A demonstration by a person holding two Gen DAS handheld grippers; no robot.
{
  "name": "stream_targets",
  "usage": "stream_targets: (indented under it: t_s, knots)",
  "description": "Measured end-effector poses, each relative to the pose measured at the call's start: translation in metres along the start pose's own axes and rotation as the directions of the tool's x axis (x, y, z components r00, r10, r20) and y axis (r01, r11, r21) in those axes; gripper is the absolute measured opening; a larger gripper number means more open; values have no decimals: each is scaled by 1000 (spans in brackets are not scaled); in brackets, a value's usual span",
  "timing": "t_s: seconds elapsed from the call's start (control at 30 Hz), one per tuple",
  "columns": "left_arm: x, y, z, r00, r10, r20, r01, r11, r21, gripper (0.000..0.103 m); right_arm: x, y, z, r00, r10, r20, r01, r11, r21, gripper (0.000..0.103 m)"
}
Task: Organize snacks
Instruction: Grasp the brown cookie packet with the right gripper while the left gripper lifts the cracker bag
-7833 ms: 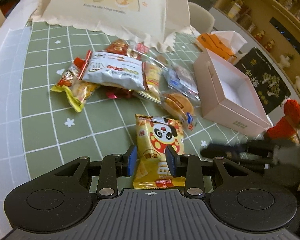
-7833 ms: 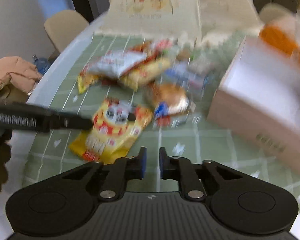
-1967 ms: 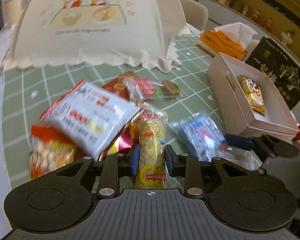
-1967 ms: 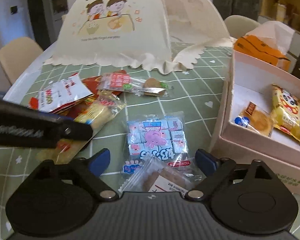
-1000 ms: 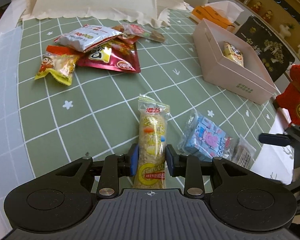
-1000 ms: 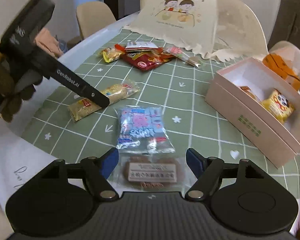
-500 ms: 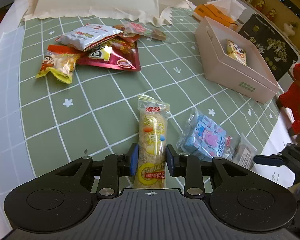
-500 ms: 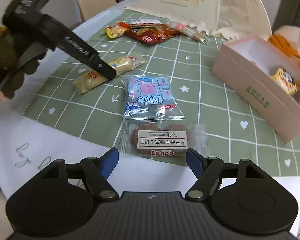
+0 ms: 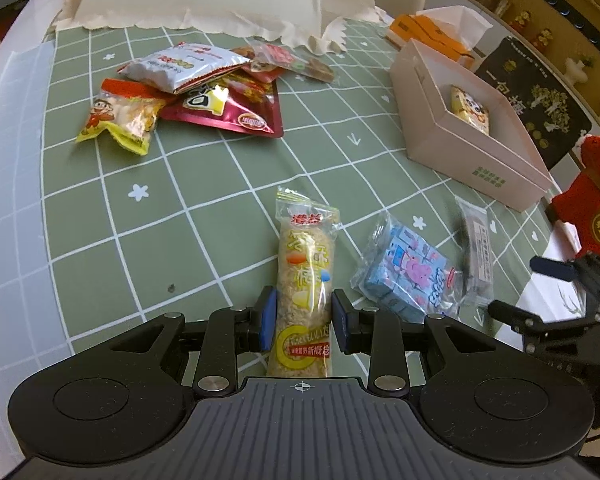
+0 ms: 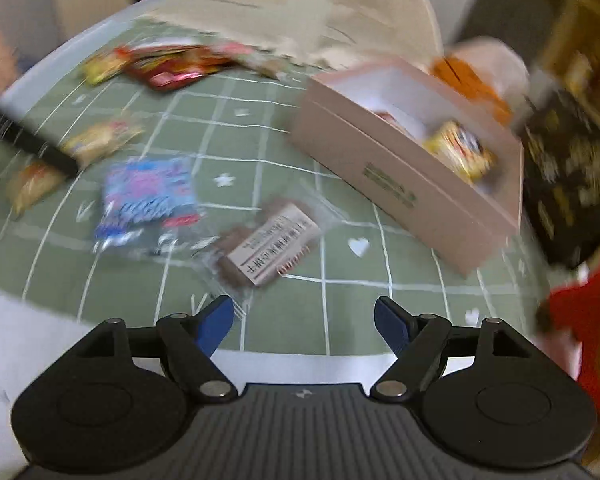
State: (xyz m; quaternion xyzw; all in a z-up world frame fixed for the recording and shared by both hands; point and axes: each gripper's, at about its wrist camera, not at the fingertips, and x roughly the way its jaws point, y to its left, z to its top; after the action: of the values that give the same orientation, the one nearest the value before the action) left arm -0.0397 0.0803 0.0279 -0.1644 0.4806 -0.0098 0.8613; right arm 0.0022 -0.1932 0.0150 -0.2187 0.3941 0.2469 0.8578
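Left gripper point(image 9: 303, 316) angled down, clamping rice bar point(image 9: 305, 280); right gripper point(image 10: 303, 322) opening, empty.

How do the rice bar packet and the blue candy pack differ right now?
The rice bar packet is long, narrow and yellowish; the blue candy pack is squarer and blue. The rice bar packet is clamped in the left gripper; the blue candy pack lies free. Both are clear-wrapped, on the green tablecloth.
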Motion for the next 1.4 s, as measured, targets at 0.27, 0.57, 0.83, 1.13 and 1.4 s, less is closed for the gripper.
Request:
stream_targets:
  t_s: [0.27,0.57,0.83,1.13,1.4]
  knots:
    - [1,-2,4,1000,8,-21,-7,1000,17,34,29,-24,28,990,136,-35,-115,928,356,84]
    - [6,4,17,994,-28,-102,28,1000,-2,34,51,-5,41,999,16,-36,-4,945,328,103]
    - [3,11,13,996,-57,-62,53,996,-65,34,42,-4,36,998,63,-8,-59,963,263,87]
    - [7,3,16,999,-19,-48,16,998,-57,34,20,11,34,993,107,40,-113,977,183,38]
    - [23,-28,28,997,82,-4,-80,984,161,34,2,0,22,996,76,50,-84,979,187,38]
